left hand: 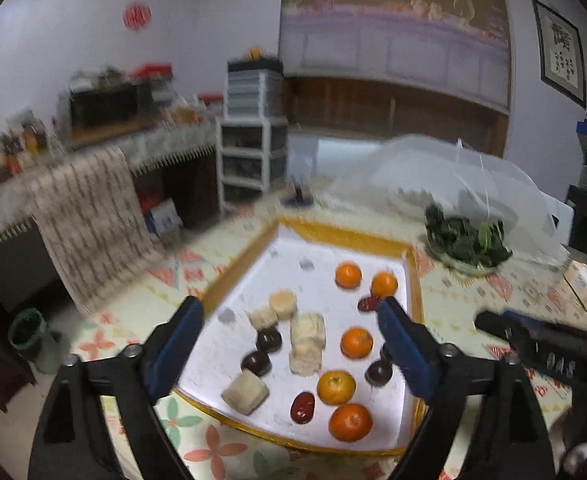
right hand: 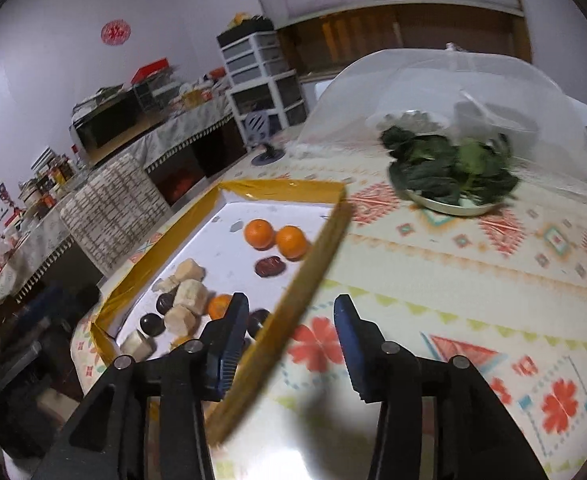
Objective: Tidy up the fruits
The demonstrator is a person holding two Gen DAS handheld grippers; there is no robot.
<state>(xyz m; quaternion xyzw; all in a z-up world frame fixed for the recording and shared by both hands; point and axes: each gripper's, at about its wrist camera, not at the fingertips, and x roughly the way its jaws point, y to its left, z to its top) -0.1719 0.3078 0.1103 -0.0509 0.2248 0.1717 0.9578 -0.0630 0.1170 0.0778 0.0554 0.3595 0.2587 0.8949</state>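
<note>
surface: patterned tablecloth (right hand: 453, 280), yellow-rimmed white tray (left hand: 325, 236) | left gripper (left hand: 291, 344) spread wide, empty, over tray; oranges (left hand: 356, 343) between its tips | right gripper (right hand: 291, 320) parted, empty, astride tray's rim; oranges at 11 o'clock | far: greens plate (right hand: 453, 208) at 1 o'clock, drawers (left hand: 251, 160) at 12
</note>
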